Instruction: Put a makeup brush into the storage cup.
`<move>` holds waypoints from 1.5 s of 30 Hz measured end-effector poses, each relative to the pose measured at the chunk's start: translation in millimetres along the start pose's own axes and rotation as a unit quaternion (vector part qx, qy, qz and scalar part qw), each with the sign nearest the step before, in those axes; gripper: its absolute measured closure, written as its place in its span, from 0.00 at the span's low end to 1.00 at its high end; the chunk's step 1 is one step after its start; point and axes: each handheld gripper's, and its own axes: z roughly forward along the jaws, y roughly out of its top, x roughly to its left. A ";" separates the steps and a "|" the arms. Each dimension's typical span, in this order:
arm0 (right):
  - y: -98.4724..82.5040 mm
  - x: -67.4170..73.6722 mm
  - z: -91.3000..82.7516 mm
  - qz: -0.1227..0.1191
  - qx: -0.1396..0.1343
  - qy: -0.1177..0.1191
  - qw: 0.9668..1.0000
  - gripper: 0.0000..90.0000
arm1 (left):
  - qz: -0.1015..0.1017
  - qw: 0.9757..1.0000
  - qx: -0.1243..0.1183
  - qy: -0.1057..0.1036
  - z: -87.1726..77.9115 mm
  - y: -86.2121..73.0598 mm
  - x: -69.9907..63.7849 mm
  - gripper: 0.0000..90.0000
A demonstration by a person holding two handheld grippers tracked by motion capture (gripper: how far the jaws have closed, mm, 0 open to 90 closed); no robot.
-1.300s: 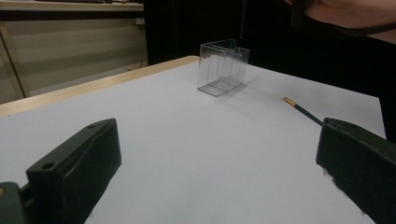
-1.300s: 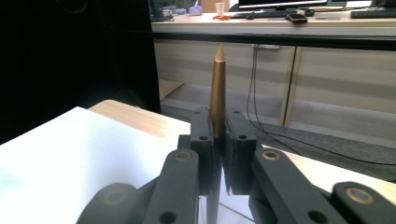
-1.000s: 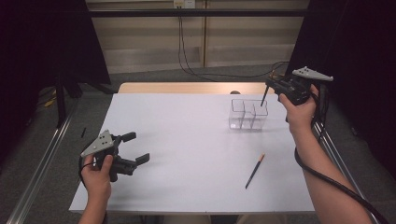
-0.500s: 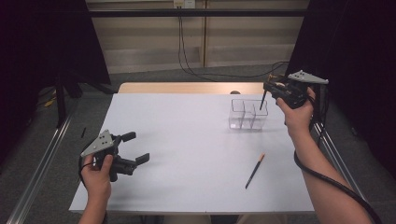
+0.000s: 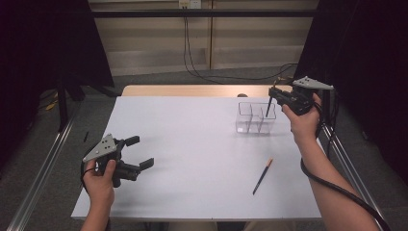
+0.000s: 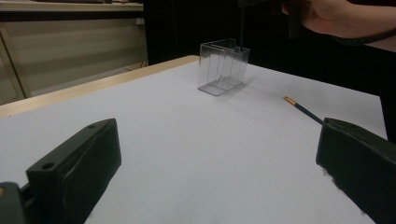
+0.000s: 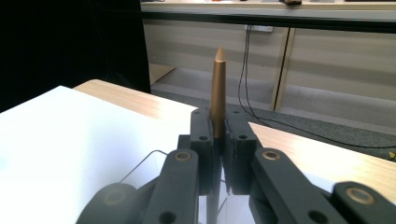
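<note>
My right gripper [image 5: 275,95] is shut on a dark pencil [image 5: 268,108] that hangs upright from it. In the right gripper view its gold, pointed upper end [image 7: 217,88] sticks up between the closed jaws of that gripper [image 7: 218,140]. The pencil's lower end reaches the top rim of a clear divided container [image 5: 255,118], at its right-hand compartment; the left gripper view shows the container [image 6: 223,65] with the pencil [image 6: 242,28] above it. A second dark pencil [image 5: 262,176] with an orange end lies flat on the white table [image 5: 192,144], nearer than the container. My left gripper [image 5: 139,151] is open near the front left, with nothing between its jaws [image 6: 219,154].
The table's wooden far edge [image 5: 183,90] shows beyond the white surface. Metal rails [image 5: 43,163] run along both sides of the table. Cables [image 5: 211,72] lie on the floor behind it. The lying pencil [image 6: 302,108] is close to the left gripper's right jaw in that gripper's view.
My right gripper has shifted slightly to the left with the pencil, bringing its lower end over the container. The left gripper has stayed where it was.
</note>
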 end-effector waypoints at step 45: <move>-21.2 0.2 0.9 0.009 0.012 -0.001 1.000 0.60 | 0.005 1.000 0.006 0.007 0.0 0.3 -0.3 0.00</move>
